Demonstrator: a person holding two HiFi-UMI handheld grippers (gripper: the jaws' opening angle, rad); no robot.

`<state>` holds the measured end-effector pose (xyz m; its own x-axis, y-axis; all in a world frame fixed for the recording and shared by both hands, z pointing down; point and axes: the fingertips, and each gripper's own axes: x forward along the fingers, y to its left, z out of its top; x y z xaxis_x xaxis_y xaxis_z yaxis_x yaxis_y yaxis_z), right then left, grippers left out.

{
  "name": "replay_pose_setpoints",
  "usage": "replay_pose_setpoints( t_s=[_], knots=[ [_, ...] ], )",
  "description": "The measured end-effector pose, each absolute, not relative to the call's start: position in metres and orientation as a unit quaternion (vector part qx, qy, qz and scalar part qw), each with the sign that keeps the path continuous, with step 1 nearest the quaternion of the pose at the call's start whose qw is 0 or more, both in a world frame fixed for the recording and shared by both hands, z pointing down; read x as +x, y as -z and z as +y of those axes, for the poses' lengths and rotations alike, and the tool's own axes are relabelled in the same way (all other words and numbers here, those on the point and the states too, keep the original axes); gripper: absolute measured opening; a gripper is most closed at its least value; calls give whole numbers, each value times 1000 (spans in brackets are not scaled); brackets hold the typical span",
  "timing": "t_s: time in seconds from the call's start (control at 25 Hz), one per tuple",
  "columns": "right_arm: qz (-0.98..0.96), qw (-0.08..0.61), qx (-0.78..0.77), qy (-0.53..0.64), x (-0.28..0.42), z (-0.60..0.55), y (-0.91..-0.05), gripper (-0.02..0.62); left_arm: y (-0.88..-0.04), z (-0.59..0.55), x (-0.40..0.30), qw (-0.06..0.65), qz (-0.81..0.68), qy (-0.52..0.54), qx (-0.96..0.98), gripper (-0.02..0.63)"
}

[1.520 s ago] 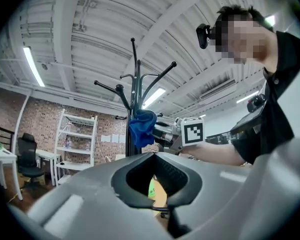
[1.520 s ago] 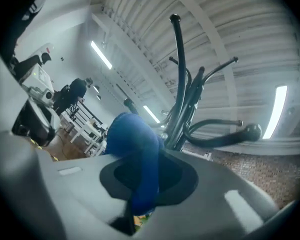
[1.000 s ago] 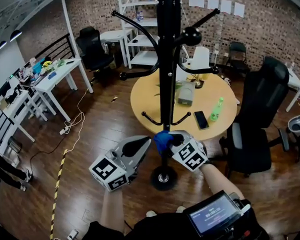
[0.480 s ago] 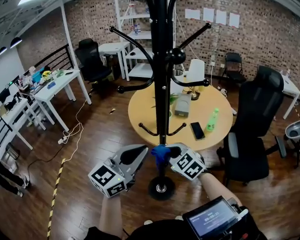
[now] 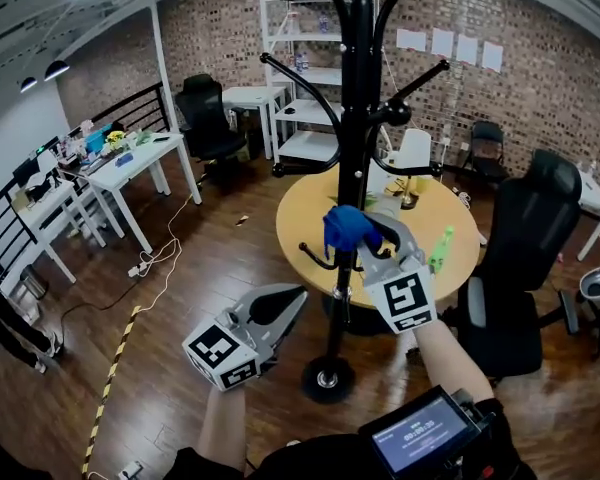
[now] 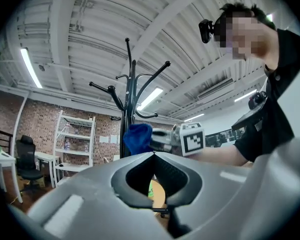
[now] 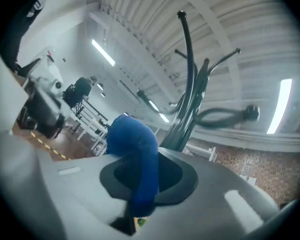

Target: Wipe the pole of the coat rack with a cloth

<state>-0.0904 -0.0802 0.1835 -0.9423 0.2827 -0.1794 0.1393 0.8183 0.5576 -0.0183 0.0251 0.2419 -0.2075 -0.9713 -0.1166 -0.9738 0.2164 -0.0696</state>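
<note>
Coat rack pole [image 5: 348, 168] stood black and upright, hooks branching off high up. Round wooden table [image 5: 300, 218] sat just behind pole. Black office chair [image 5: 525, 238] sat right of pole, past table edge. My left gripper [image 5: 294, 297] hung low, left of pole, near but apart from it, jaws together, nothing between them. My right gripper [image 5: 368, 236] sat higher, just right of pole, clamped on blue cloth [image 5: 345, 228]. Cloth bunched against pole, just above small lower hooks.

A brick wall [image 5: 220, 28], wood floor [image 5: 210, 268]; round table [image 5: 298, 213] behind the right claw [image 5: 368, 236], black chair [image 5: 525, 228] to its right, white shelves [image 5: 305, 146] beyond.
</note>
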Motion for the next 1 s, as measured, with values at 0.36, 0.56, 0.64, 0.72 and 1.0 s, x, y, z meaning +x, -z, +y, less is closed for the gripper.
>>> replay_pose_setpoints(
  t_s=[0.36, 0.56, 0.64, 0.72, 1.0],
  knots=[
    [923, 296, 113, -216, -42, -76, -29, 44, -222, 47, -20, 99, 791, -6, -604, 0],
    [876, 386, 150, -248, 30, -34, 21, 44, -210, 51, -19, 114, 792, 0, -600, 0],
    [869, 396, 149, -257, 38, -30, 26, 44, -208, 50, -19, 115, 791, 1, -600, 0],
    [873, 390, 143, -255, 30, -36, 24, 44, -208, 50, -19, 115, 791, 2, -601, 0],
    [937, 234, 96, -242, -75, -83, -52, 44, -218, 52, -19, 101, 793, -1, -600, 0]
  ],
)
